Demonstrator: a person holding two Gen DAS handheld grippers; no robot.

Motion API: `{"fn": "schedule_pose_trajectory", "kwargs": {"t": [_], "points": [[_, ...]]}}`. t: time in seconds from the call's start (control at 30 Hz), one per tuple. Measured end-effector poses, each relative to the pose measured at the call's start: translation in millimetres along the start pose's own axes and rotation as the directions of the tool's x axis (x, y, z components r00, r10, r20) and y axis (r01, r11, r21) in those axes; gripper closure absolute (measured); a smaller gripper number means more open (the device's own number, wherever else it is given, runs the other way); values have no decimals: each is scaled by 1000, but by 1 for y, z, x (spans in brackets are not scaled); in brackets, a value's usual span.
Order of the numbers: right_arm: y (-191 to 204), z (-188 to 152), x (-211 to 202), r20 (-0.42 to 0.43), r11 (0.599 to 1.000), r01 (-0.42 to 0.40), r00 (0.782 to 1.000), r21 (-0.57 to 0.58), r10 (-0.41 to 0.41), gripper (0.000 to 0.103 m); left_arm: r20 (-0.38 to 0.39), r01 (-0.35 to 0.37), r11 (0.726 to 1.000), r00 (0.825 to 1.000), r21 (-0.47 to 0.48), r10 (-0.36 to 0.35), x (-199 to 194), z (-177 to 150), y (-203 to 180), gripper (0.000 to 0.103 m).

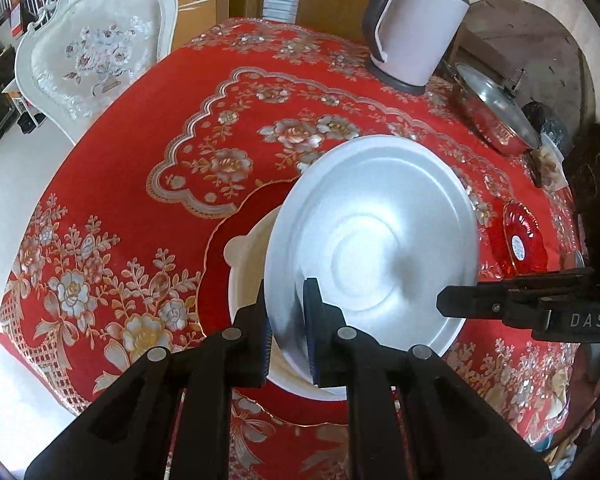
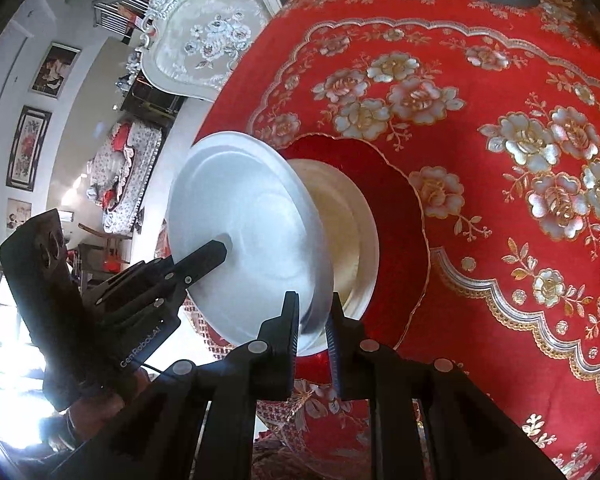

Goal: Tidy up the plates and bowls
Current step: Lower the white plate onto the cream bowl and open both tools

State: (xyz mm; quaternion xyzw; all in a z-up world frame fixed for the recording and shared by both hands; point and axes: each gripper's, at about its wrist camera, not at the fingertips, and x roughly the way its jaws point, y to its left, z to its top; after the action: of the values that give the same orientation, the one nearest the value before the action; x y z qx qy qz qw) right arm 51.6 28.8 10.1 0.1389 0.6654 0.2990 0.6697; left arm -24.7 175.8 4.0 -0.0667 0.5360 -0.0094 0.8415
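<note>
A white plate (image 1: pixel 376 236) is held tilted on edge over a cream bowl (image 1: pixel 246 264) that sits on the red flowered tablecloth (image 1: pixel 148 128). My left gripper (image 1: pixel 288 340) is shut on the plate's near rim, with one blue pad on each face. In the right wrist view, my right gripper (image 2: pixel 314 328) is shut on the same plate (image 2: pixel 244 240) at its lower edge, and the cream bowl (image 2: pixel 340 220) shows just behind it. One of the left gripper's fingers (image 2: pixel 204 260) lies across the plate's face. The bowl's inside is mostly hidden.
A lilac-and-grey kettle (image 1: pixel 412 28) stands at the table's far side, with a steel pan and glass lid (image 1: pixel 496 112) to its right. A red glass dish (image 1: pixel 524 240) lies near the right edge. A white carved chair (image 1: pixel 96 40) stands beyond the table's left corner.
</note>
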Motion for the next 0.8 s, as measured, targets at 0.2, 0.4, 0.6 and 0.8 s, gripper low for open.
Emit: {"fn": "schedule_pose_trajectory", "kwargs": {"t": [0.2,0.4,0.6,0.8], "points": [[0,0,14,-20,1000,20,1000,6,-20,87,-20,-28,1000,999,-5,28,10,-5,4,90],[3,1,15,-20,1000,18,1000,4,-18,82,-37,-40,999,998,-4,40,15,-9,6,89],[6,0,14,-10,998,58,998,-8,-58,70,-36,-71,997,997,12,72,18,-11,2,88],[2,0,-3,27,997,80,996,-7,-80,66,5,-121,993,993,4,121,10,-9,3,82]]}}
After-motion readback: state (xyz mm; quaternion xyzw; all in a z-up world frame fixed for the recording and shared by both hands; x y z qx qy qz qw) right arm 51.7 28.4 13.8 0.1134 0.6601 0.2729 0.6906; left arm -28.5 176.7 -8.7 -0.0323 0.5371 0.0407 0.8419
